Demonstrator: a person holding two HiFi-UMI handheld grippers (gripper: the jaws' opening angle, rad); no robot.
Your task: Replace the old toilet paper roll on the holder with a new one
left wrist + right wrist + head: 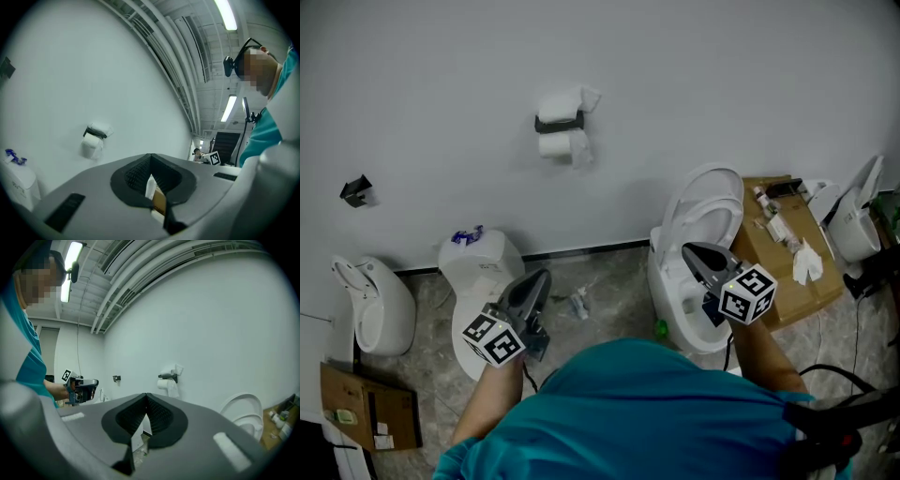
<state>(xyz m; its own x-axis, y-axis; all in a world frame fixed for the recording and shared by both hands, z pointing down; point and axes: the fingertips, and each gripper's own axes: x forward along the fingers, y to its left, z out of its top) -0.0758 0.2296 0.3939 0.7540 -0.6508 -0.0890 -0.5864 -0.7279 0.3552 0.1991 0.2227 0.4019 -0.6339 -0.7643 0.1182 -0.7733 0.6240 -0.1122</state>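
Now we reach both arms forward from the bottom of the frame. Our left gripper (541,277) is low and left of centre. Our right gripper (690,249) is right of centre, in front of the open toilet (712,202). Both point roughly level at the wall (722,84), jaws closed together and empty. The toilet paper holder (561,123) hangs in the upper middle, well apart from both, with a lower roll (559,145) beneath it and an upper roll (559,105) on top.

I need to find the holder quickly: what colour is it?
The holder is black, stark against the white wall. The head view shows it best.
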